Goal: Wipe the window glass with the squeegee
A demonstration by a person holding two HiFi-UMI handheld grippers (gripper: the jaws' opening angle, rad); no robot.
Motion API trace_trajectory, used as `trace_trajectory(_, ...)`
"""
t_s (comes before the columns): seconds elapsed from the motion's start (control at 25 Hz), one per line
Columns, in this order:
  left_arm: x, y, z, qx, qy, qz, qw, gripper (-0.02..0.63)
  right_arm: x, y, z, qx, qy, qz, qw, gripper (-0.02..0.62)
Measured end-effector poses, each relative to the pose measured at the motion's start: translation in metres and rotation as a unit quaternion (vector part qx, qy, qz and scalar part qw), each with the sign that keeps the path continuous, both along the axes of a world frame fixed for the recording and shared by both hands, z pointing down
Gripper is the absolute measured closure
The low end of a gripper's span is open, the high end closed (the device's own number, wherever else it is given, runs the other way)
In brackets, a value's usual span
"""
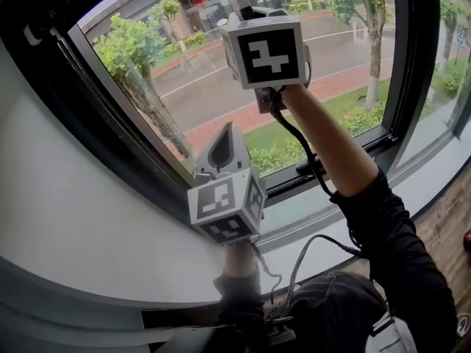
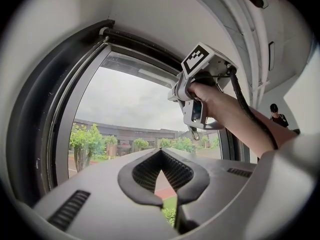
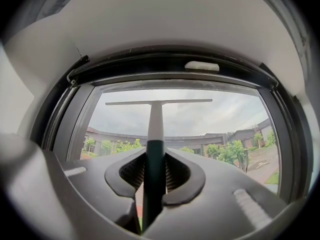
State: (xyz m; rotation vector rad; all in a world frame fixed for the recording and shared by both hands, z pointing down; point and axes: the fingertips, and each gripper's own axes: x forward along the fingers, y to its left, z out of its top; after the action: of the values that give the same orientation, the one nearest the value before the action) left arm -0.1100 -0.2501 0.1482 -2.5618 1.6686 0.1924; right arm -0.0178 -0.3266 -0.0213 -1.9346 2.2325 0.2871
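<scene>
Pinching the squeegee (image 3: 155,116) handle, the right claw (image 3: 153,196) is risking blade twist on the glass (image 3: 220,115); the closed left claw (image 2: 168,203) is idling.

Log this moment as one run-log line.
right gripper: jaws shut on squeegee handle | blade: near top of window glass | left gripper: jaws shut, empty

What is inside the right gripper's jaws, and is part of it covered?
The squeegee, its dark handle clamped by the right gripper, blade up near the top of the window glass. The handle's bottom end is covered by the gripper.
</scene>
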Motion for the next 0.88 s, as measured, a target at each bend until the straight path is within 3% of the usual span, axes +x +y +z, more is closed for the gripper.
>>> trace_trajectory(0.88,-0.005,-0.007,0.023,-0.018,0.007,0.008,0.9998,0.606,-0.007,-0.012,0.047,-0.017,0.006,0.016,1.000,0.529)
